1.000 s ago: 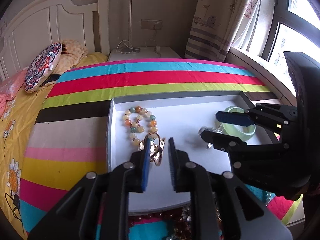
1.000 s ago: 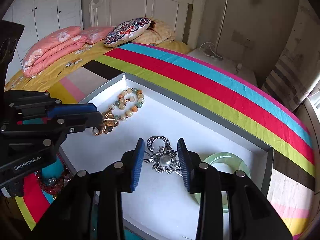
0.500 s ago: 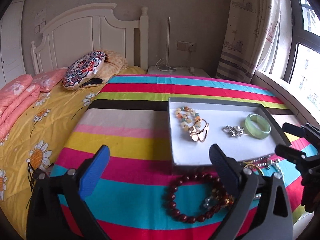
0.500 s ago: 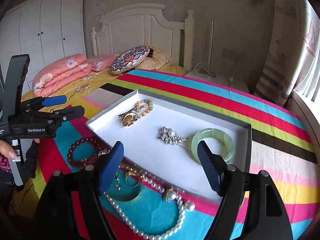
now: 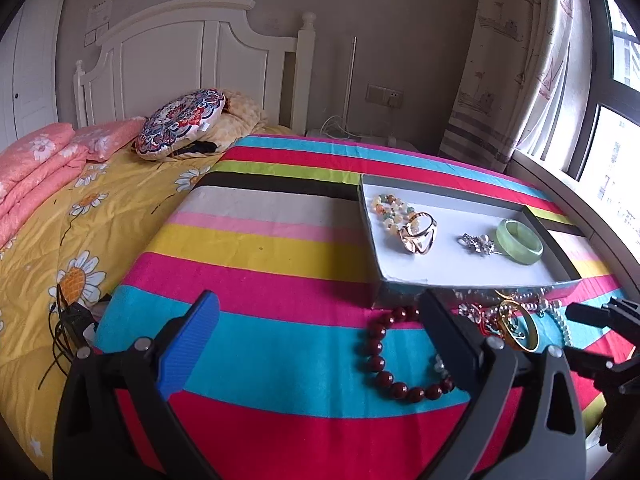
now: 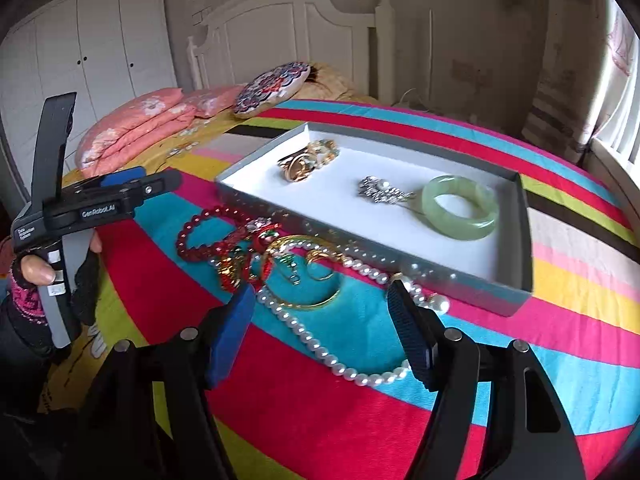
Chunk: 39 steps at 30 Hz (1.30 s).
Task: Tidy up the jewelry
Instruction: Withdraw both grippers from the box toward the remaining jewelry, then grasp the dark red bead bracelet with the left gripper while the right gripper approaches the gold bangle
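Observation:
A shallow grey box (image 5: pixel 366 216) (image 6: pixel 516 280) with a white floor lies on the striped bedspread. In it are a pastel bead bracelet (image 5: pixel 390 210), a gold ring piece (image 5: pixel 418 236) (image 6: pixel 298 166), a silver brooch (image 5: pixel 478 243) (image 6: pixel 380 191) and a green jade bangle (image 5: pixel 520 242) (image 6: pixel 460 207). In front of the box lie a dark red bead bracelet (image 5: pixel 384 364) (image 6: pixel 200 226), a gold bangle (image 6: pixel 304 276) and a pearl necklace (image 6: pixel 320 344). My left gripper (image 5: pixel 316 344) is open and empty, back from the box. My right gripper (image 6: pixel 320 320) is open and empty above the pearls.
The striped cloth (image 5: pixel 260 248) covers a bed with a white headboard (image 5: pixel 192 48). A round patterned cushion (image 5: pixel 180 122) and pink pillows (image 6: pixel 136 128) lie at the head. A curtain (image 5: pixel 516 60) and window are on the right. Black cables (image 5: pixel 66 320) lie on the yellow sheet.
Both grippers have opened wide and pulled back and up from the box. The gold ring piece and the brooch now lie released on the box floor.

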### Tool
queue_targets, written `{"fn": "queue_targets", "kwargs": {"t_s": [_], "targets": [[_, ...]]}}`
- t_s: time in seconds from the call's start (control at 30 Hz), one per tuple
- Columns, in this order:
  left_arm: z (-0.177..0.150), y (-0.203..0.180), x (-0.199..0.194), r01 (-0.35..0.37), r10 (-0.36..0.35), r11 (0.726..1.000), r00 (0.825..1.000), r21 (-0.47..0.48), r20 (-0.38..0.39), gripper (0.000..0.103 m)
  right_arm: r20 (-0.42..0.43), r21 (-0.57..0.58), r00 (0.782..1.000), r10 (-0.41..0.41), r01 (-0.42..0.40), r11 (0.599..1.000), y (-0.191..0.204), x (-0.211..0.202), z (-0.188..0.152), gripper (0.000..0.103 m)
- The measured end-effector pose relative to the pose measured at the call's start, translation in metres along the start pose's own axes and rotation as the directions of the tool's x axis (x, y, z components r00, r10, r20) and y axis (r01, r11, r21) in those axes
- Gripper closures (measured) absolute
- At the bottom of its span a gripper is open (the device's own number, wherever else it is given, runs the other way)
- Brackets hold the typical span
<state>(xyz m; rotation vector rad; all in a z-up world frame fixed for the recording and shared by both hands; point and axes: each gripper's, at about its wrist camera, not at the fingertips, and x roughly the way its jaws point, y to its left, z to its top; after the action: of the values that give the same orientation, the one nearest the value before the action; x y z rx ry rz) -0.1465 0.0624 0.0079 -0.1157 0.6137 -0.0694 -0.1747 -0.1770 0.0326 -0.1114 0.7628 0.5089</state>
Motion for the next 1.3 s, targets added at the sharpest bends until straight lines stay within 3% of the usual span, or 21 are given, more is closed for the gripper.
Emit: {"fn": "queue_targets", "kwargs": {"t_s": [0.13, 0.33, 0.8, 0.9, 1.17, 1.3], "targets": [[0.001, 0.005, 0.010, 0.010, -0.012, 0.999, 0.999, -0.044, -0.046, 0.004, -0.020, -0.045, 0.999, 0.045, -0.046, 0.998, 0.017, 0.007, 0.001, 0.059], [-0.001, 0.001, 0.010, 0.033, -0.034, 0.999, 0.998, -0.026, -0.045, 0.004, -0.044, -0.092, 0.995, 0.088, -0.091, 0.992, 0.036, 0.021, 0.009, 0.077], [-0.002, 0.000, 0.014, 0.072, -0.072, 0.997, 0.995, -0.011, -0.063, 0.004, -0.118, -0.126, 0.991, 0.062, -0.077, 0.989, 0.034, 0.049, 0.021, 0.088], [-0.003, -0.003, 0.013, 0.085, -0.085, 0.996, 0.994, 0.002, -0.062, 0.004, -0.087, -0.130, 0.994, 0.067, -0.078, 0.989, 0.034, 0.042, 0.019, 0.097], [-0.006, -0.020, 0.001, 0.084, -0.081, 0.993, 0.996, 0.088, -0.034, 0.004, 0.006, -0.026, 0.994, 0.107, -0.107, 0.994, 0.015, 0.006, 0.007, 0.097], [-0.013, -0.046, -0.012, 0.146, -0.142, 0.973, 0.989, 0.177, -0.032, 0.005, 0.025, -0.003, 0.996, 0.080, -0.080, 0.997, 0.007, -0.008, 0.000, 0.097]]}}
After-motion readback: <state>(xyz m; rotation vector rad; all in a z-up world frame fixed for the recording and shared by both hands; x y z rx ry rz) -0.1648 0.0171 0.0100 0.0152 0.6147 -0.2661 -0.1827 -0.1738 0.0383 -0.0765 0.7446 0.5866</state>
